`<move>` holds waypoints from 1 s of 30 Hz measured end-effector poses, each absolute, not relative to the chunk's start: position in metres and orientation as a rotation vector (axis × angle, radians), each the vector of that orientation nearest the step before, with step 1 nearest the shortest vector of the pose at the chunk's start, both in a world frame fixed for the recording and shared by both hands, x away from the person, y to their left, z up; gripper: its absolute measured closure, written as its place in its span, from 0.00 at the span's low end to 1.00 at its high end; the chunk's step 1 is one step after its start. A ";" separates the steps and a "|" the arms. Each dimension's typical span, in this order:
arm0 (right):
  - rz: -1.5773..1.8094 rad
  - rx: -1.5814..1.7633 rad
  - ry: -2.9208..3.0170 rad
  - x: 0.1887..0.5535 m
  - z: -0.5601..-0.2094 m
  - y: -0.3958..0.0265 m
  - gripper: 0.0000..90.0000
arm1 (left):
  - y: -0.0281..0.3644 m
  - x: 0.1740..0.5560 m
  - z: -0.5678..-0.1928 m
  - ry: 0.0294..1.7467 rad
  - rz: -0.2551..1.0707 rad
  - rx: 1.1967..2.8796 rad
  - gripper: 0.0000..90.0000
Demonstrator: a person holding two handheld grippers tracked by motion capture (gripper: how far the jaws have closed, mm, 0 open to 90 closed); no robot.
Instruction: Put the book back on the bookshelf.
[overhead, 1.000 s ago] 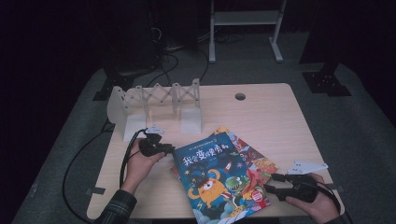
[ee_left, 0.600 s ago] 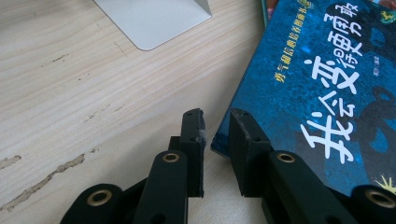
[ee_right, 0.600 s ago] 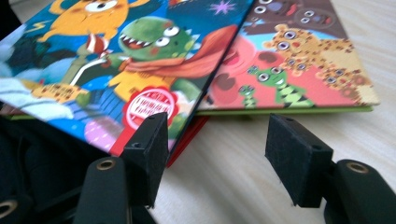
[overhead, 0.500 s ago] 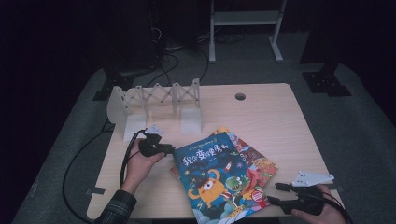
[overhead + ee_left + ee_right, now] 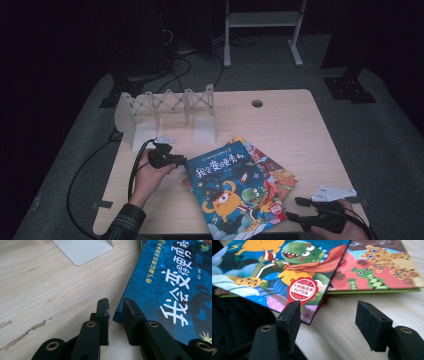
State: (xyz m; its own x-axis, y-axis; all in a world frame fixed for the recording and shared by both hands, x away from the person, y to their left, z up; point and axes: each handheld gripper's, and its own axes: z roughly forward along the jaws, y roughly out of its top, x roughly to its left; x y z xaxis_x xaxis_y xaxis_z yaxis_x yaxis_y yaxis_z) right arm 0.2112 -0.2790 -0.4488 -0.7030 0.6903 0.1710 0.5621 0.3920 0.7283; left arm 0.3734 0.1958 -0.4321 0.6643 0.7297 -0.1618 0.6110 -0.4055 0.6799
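A blue picture book (image 5: 225, 185) with a monster and a dinosaur on its cover lies aslant on a red picture book (image 5: 272, 172), near the table's front edge. My left gripper (image 5: 182, 161) rests at the blue book's upper left corner. In the left gripper view its jaws (image 5: 116, 302) stand a little apart, with the corner of the blue book (image 5: 175, 290) at the gap and no pad pressing on it. My right gripper (image 5: 295, 209) is at the books' lower right. Its jaws (image 5: 329, 304) have just been opening, with nothing between them, facing the edge of the blue book (image 5: 274, 272) and the red book (image 5: 374, 270).
A white folding book rack (image 5: 165, 107) stands at the back left of the wooden table (image 5: 300, 130), and its base plate (image 5: 82, 250) lies close beyond my left gripper. A cable hole (image 5: 257, 103) is at the back. A black cable (image 5: 80, 175) hangs off the left edge.
My right gripper has drawn back a little from the books' right corner towards the table's front edge, and its jaws have spread. The left gripper and the books have stayed put.
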 end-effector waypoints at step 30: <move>1.045 1.156 2.335 0.282 -0.446 -0.293 0.40 | 0.209 0.360 -0.431 1.011 0.076 2.150 0.82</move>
